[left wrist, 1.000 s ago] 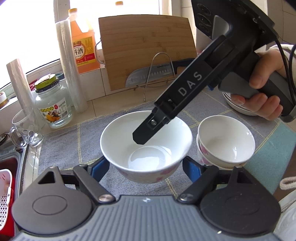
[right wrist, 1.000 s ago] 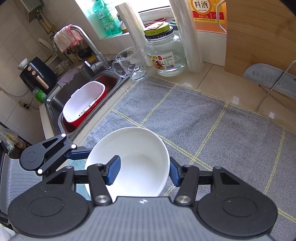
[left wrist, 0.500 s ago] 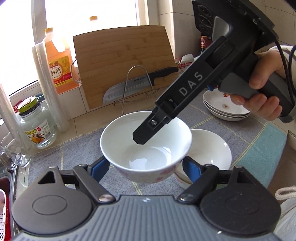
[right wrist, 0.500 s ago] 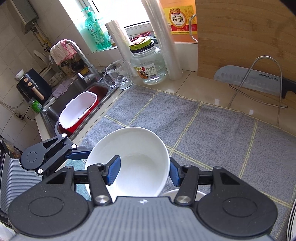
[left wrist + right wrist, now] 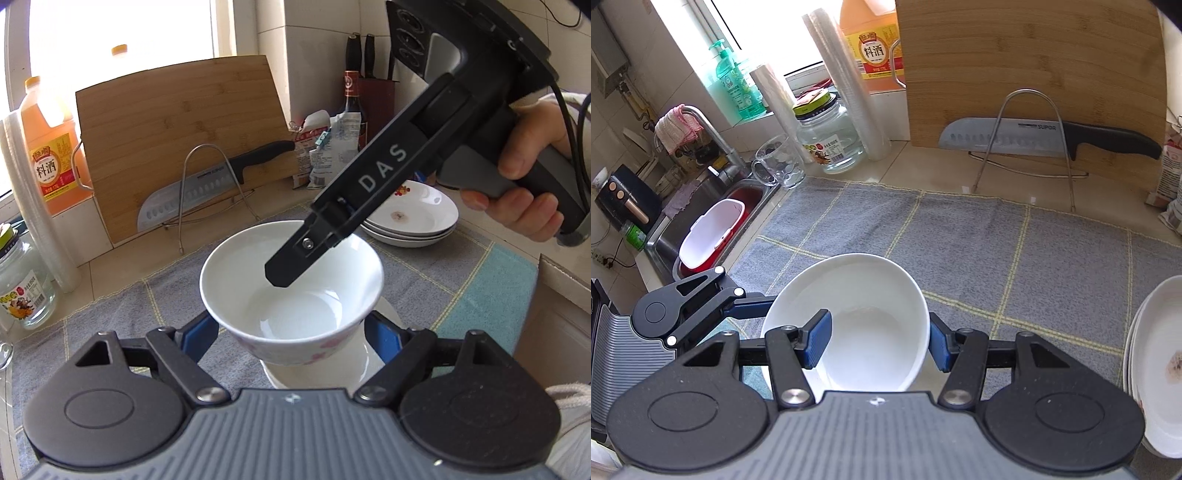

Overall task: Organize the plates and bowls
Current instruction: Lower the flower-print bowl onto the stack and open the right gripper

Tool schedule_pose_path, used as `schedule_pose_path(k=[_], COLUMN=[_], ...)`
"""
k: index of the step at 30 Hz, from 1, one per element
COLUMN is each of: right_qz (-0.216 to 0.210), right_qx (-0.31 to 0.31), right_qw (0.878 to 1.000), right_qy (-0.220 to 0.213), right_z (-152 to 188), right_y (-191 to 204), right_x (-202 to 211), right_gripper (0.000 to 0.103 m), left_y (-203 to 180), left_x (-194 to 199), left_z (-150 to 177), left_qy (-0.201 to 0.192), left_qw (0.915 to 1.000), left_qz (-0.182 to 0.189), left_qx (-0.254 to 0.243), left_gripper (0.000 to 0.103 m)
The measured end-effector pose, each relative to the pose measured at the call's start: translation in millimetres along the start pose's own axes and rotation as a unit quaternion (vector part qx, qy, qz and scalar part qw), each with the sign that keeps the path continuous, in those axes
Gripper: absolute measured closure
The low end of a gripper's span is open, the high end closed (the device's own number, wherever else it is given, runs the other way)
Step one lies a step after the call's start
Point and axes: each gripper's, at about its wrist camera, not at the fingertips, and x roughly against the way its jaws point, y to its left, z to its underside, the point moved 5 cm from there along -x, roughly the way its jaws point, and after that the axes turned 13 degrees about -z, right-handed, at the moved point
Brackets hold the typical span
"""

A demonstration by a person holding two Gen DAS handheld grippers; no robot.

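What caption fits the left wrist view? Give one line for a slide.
Two hand-held grippers grip one white ceramic bowl above another white bowl on a grey checked towel, stacked plates behind.

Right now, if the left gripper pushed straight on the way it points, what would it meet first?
The left gripper already clamps the white bowl. Straight ahead, the bowl would probably meet the grey mat first, short of the knife rack. Depth is unclear.

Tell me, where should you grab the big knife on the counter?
Grab the knife by its black handle, coming from the right. It lies sideways in the wire stand, blade left, with the handle sticking out free.
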Motion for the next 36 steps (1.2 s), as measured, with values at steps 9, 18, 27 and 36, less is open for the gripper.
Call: schedule_pose_path(k=[9,18,27,36], right_qz=[0.019,0.03,0.03,0.031], right_qx=[-0.022,-0.036,-0.04,-0.028], right_qw=[1.0,0.999,0.999,0.999], right_qy=[-0.002,0.005,0.003,0.006], right_z=[16.6,30.5,33.9,32.8], right_y=[-10.8,-16.6,-18.1,-15.1], right_x=[9.0,6.4,3.5,-0.1], right_gripper=[0.042,0.042,0.042,0.041], left_y=[-13.9,-21.7,-22.6,-23.0], left_x=[-7.1,-12.2,-12.2,-11.6], left_z=[6.3,15.8,19.6,21.9], left_qy=[0.009,0.023,0.029,0.034], left_qw=[0.9994,0.9982,0.9978,0.9977], left_qz=[0.032,0.051,0.053,0.053], left_qx=[-0.011,-0.02,-0.026,-0.025], left_gripper=[0.018,0.018,0.018,0.017])
